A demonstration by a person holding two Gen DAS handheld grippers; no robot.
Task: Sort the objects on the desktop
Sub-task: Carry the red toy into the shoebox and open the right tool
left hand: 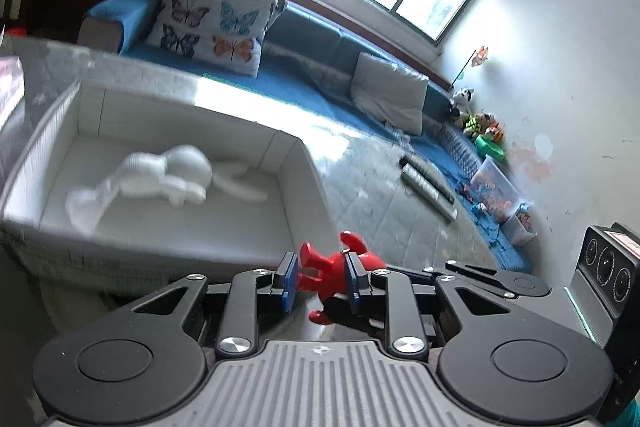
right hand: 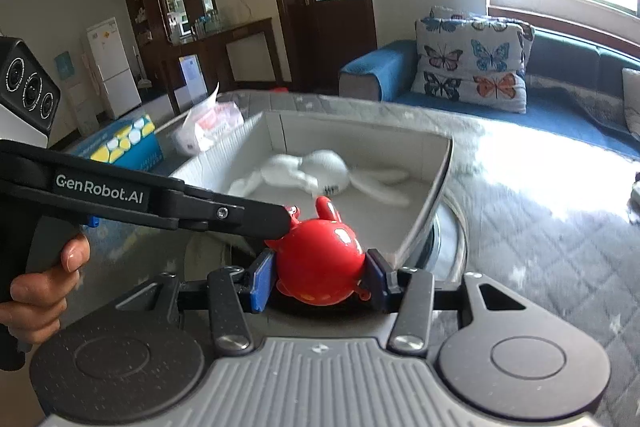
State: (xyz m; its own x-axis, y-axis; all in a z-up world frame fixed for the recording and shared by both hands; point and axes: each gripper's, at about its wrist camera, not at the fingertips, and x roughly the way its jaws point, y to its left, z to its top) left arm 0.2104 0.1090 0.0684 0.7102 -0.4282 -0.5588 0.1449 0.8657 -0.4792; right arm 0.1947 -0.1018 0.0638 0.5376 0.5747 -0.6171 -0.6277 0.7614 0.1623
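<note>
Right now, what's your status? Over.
Both grippers, left and right, shut on red toy. White toy already in box. Nothing blocking.

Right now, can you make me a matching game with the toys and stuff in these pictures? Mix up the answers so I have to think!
Things:
1. red toy figure
2. white toy figure
3. butterfly cushion
4. blue tissue box

Places:
A. on the blue sofa
B. lying inside the white box
C. on the table, left of the white box
D. squeezed between the gripper fingers

Right pairs: 1-D, 2-B, 3-A, 4-C
</note>
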